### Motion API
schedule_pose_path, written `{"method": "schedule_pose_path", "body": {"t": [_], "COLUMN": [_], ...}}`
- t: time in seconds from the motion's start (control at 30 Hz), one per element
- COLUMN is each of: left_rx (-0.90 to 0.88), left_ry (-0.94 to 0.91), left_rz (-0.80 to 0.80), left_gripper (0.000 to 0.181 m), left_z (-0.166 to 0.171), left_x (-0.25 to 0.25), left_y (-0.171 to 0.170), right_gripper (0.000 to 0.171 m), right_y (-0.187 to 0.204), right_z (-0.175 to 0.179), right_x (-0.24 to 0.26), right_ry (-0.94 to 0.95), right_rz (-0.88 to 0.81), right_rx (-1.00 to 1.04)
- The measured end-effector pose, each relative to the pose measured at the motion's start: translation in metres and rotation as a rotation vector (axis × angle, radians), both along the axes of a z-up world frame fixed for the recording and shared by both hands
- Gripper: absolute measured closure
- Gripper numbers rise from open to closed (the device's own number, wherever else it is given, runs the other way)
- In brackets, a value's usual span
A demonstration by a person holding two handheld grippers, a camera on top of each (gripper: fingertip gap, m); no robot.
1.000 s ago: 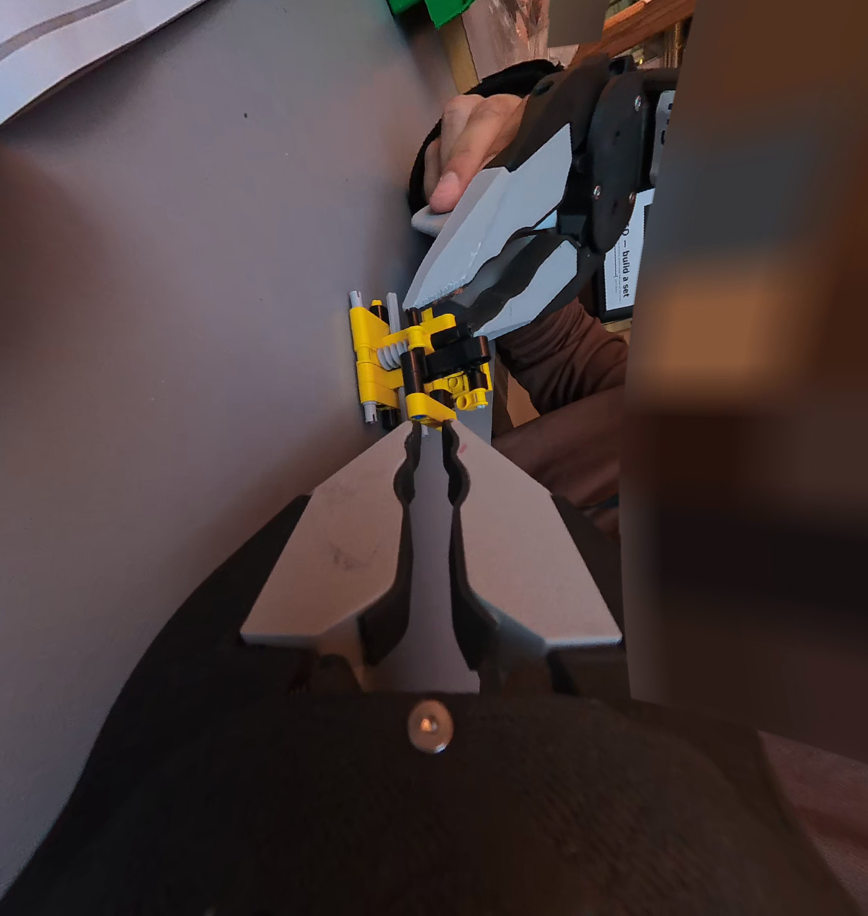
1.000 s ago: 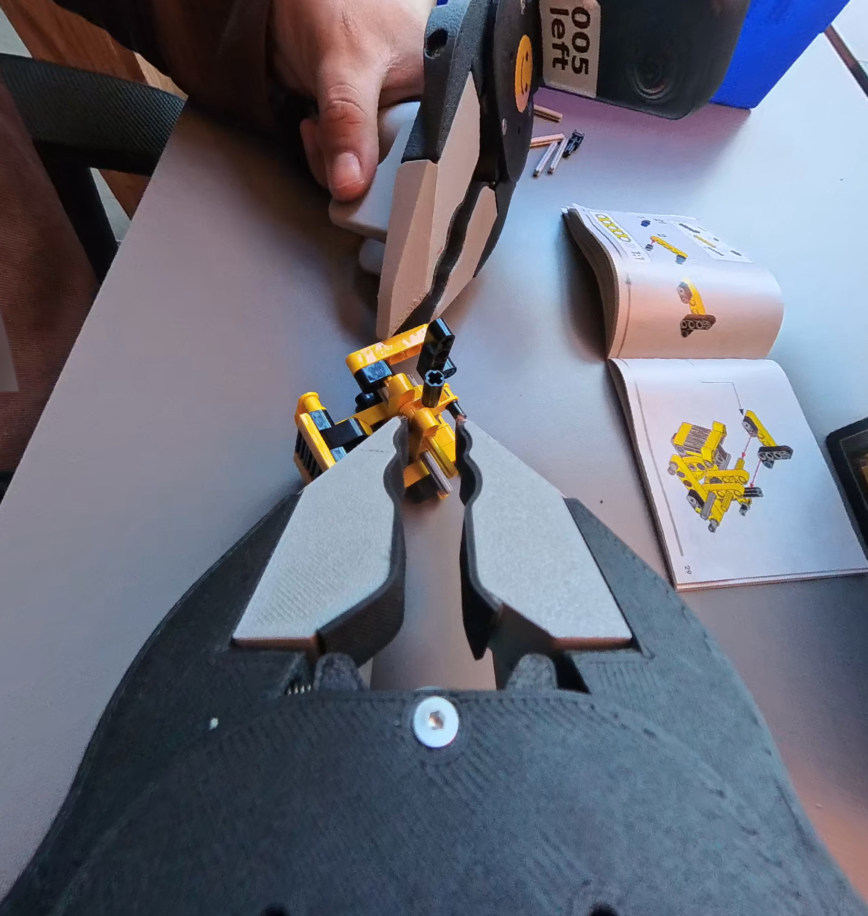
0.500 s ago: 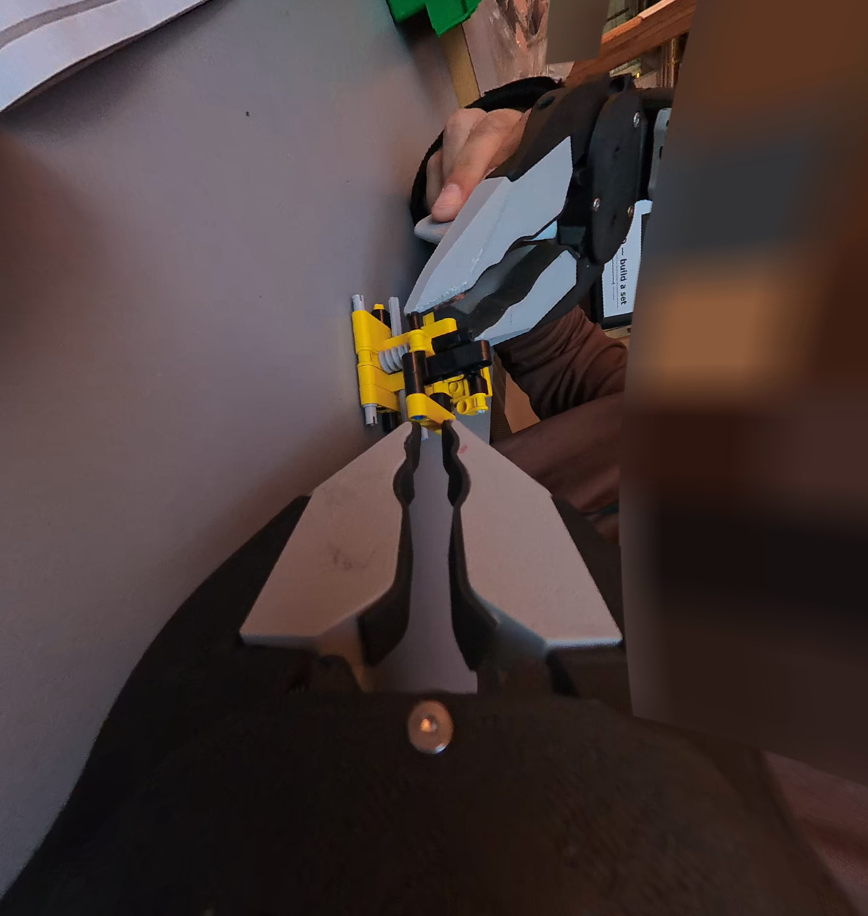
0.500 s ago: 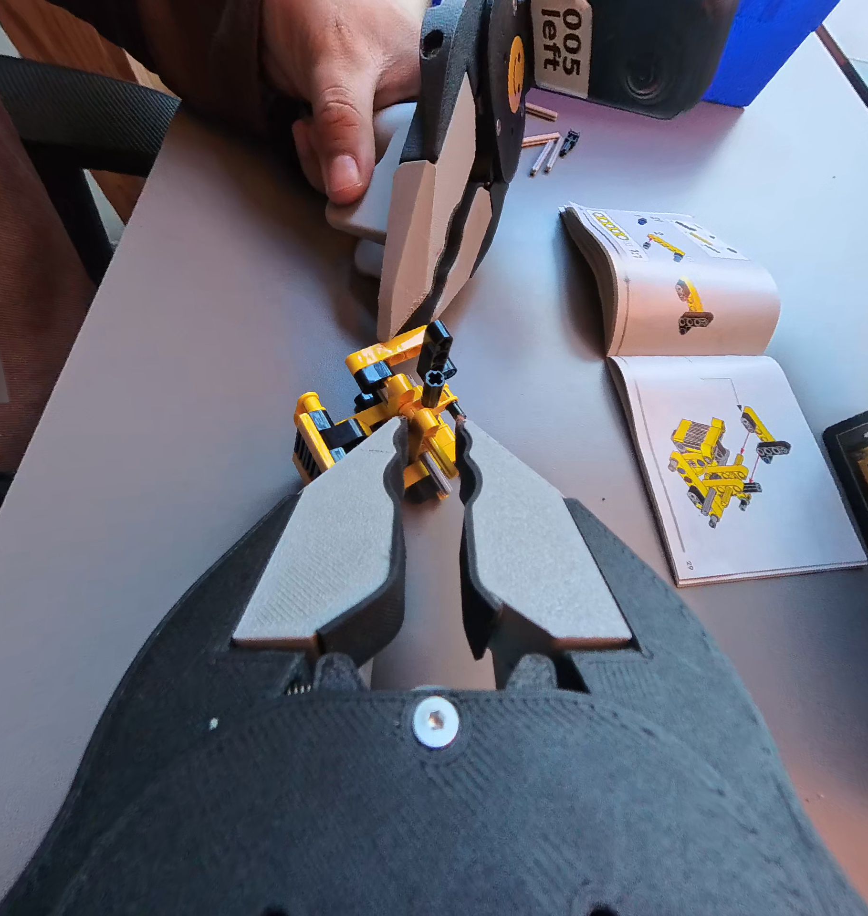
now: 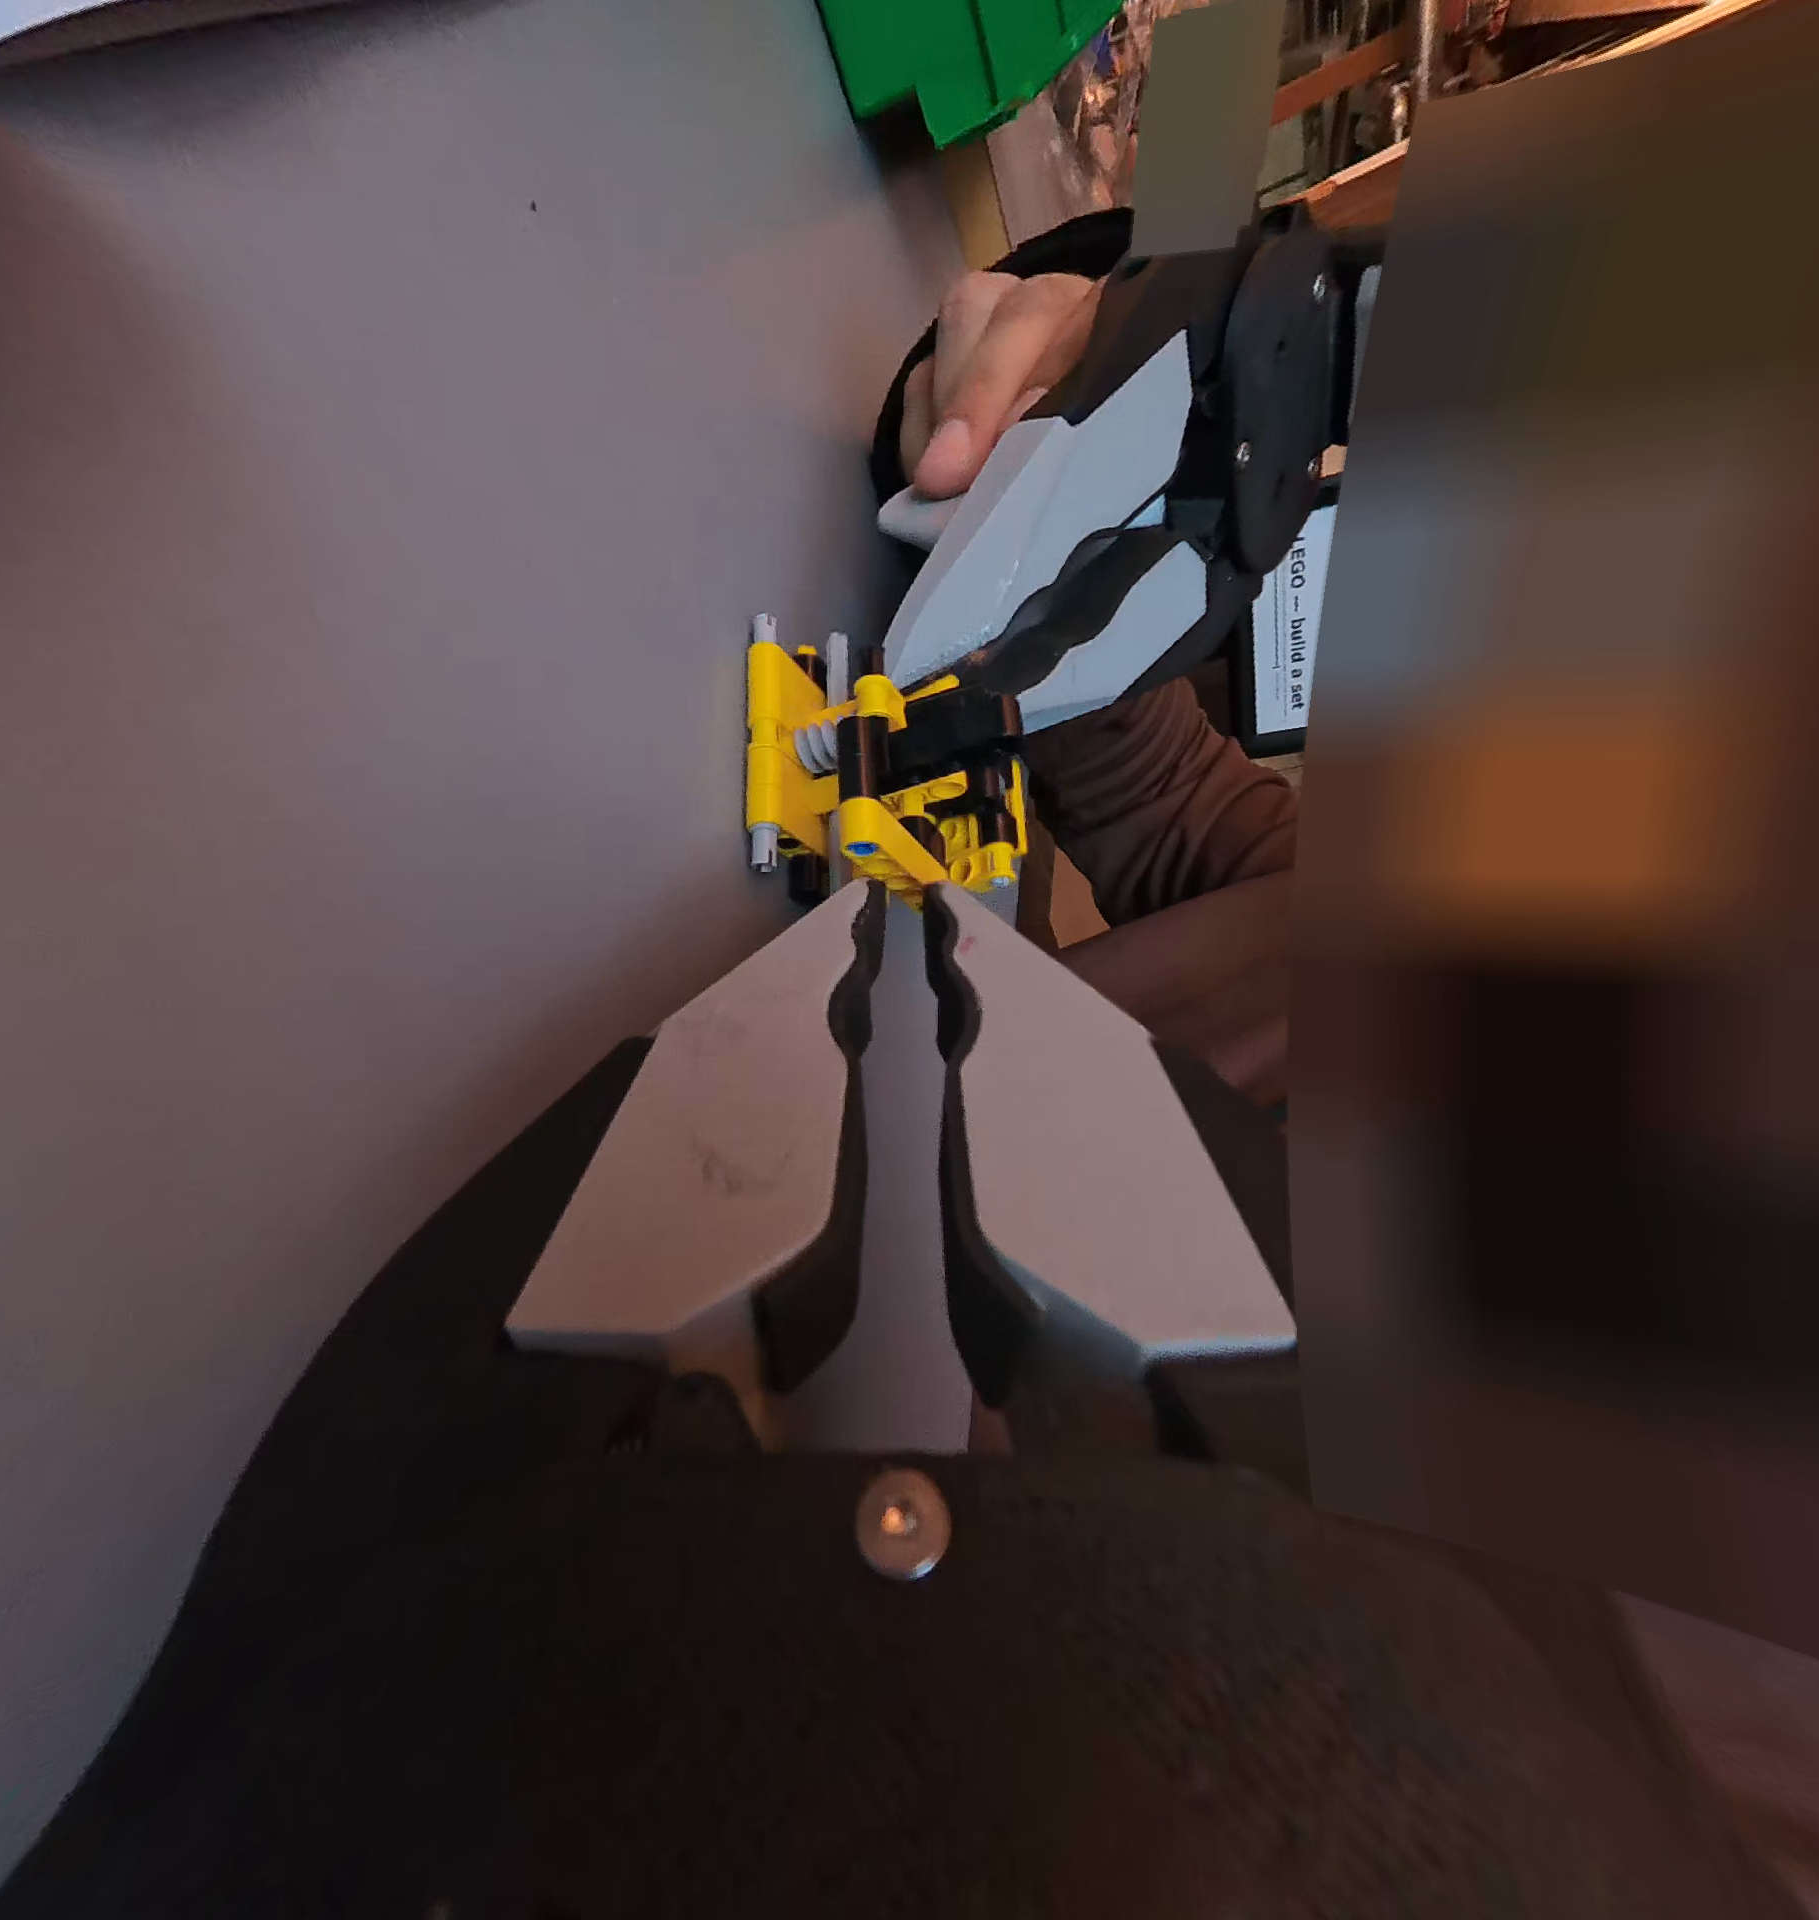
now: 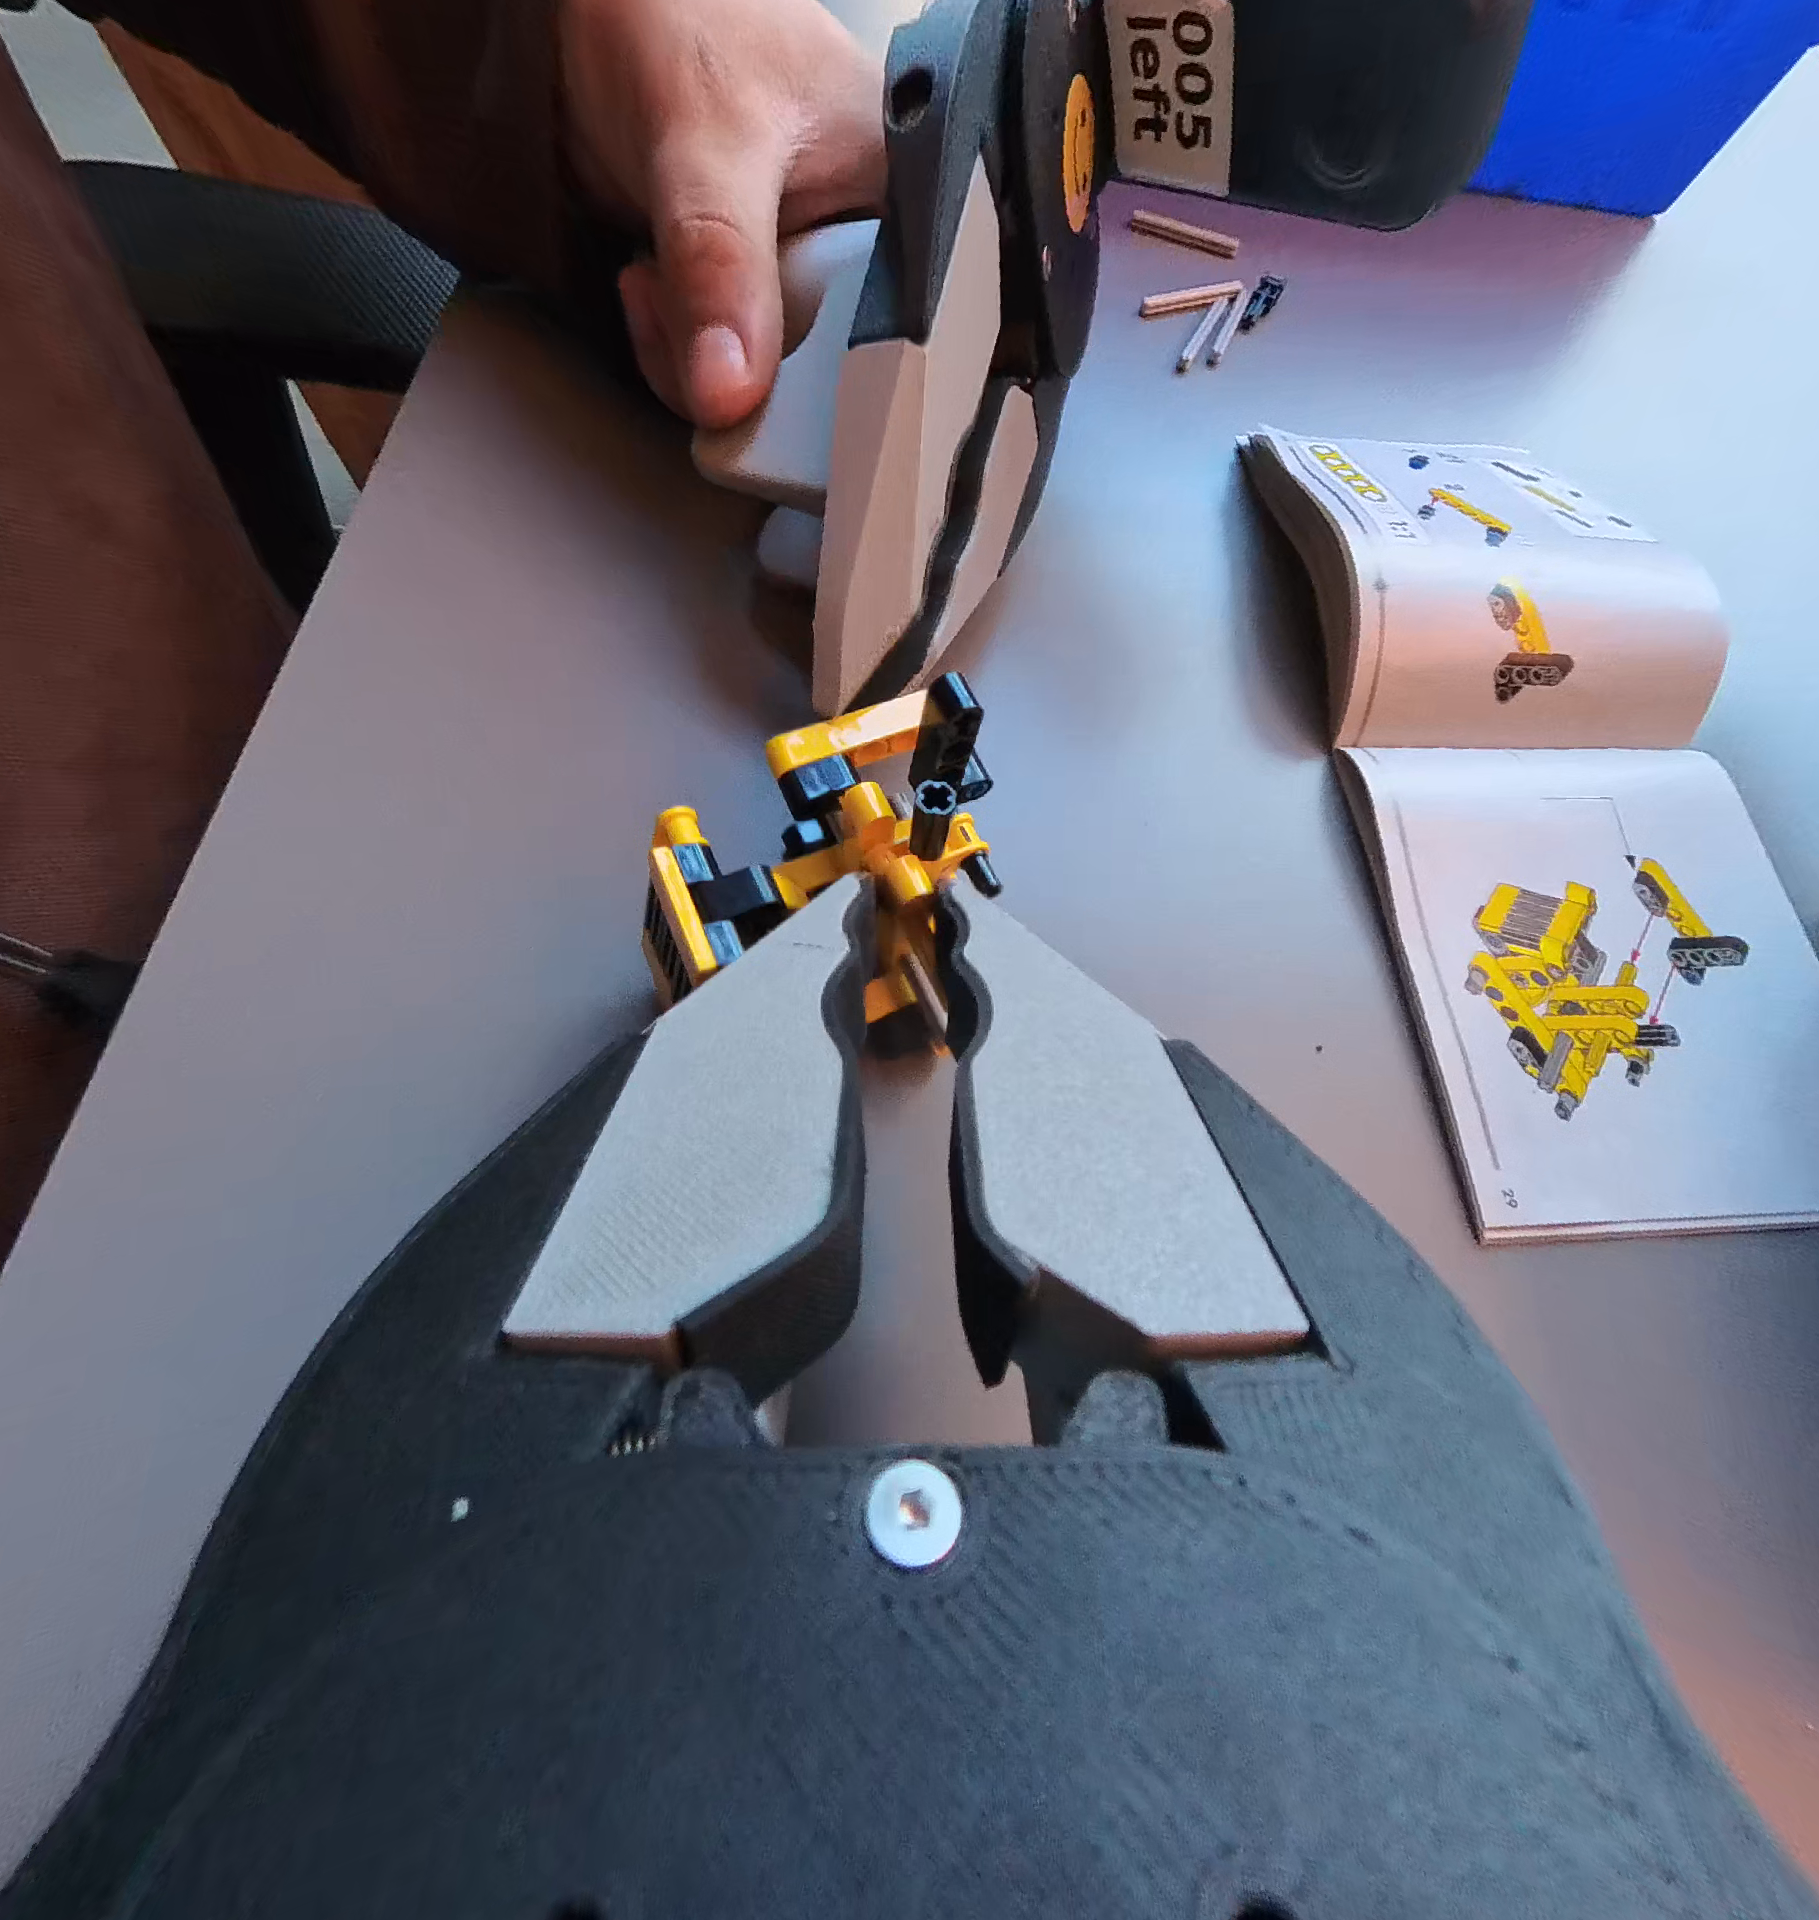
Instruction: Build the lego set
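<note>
Where table [image 6: 489,665] edge nears, both fingers pinched onto yellow model [image 6: 863,862], bare tabletop beyond.

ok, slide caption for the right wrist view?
Both grippers pinch the yellow-black lego model beside the open instruction booklet.

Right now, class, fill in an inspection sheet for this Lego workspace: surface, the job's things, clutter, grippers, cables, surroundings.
Surface: grey table, matte, mostly bare.
Job's things: yellow and black Lego model near the table's edge; open instruction booklet lying flat beside it.
Clutter: a few loose pins and axles at the far side.
Grippers: right gripper shut on the model's yellow part; left gripper shut on the model's yellow beam tip.
Cables: nothing seen.
Surroundings: blue bin and green bin at the table's edges; black chair armrest; a person's hand holding the left gripper.
</note>
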State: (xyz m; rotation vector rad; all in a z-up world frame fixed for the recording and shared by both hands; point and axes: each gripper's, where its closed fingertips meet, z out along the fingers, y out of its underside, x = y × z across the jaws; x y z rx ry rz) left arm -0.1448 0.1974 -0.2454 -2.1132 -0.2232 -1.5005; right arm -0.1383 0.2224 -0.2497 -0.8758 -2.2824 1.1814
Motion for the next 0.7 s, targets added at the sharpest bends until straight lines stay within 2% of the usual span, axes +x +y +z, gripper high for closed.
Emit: {"method": "schedule_pose_path", "body": {"t": [0.03, 0.7], "left_rx": [0.002, 0.021], "left_ry": [0.006, 0.030], "left_rz": [-0.003, 0.039], "left_gripper": [0.177, 0.176], "left_z": [-0.0003, -0.0005], "left_x": [0.0008, 0.0009], "left_y": [0.0006, 0.0064], "right_gripper": [0.165, 0.166], "right_y": [-0.0005, -0.0005], "right_z": [0.0005, -0.0020], "right_x": [0.0005, 0.0024], "right_ry": [0.002, -0.018], "right_rz": [0.002, -0.023], "right_rx": [-0.003, 0.010]}}
